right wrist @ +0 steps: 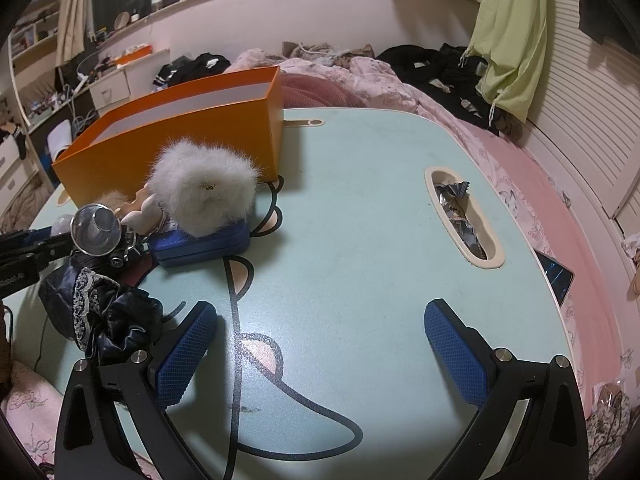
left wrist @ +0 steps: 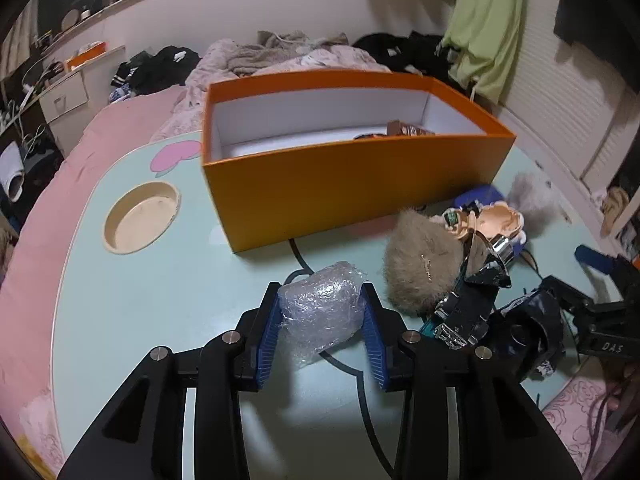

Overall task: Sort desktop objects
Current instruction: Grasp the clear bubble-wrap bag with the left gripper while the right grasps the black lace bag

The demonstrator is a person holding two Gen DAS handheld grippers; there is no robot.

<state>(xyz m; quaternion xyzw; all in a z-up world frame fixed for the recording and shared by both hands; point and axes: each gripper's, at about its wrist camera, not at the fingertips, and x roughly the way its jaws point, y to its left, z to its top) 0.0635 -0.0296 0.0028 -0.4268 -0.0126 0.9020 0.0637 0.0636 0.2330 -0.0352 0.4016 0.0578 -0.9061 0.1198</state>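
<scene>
Bubble-wrapped bundle [left wrist: 320, 308] caught in the left hand-held gripper [left wrist: 322, 320], ready for the orange box [left wrist: 340, 184].

Sorting is at the pick-up step: the blue pads press both sides of the bundle, low over the pale green bench [left wrist: 140, 300]; next it likely needs lifting clear and carrying over the box's near wall. To the right, a furry pouch [left wrist: 420, 268] and dark clutter wait on the bench, and the right hand-held gripper [right wrist: 320, 344] hovers spread wide, holding nothing.
</scene>
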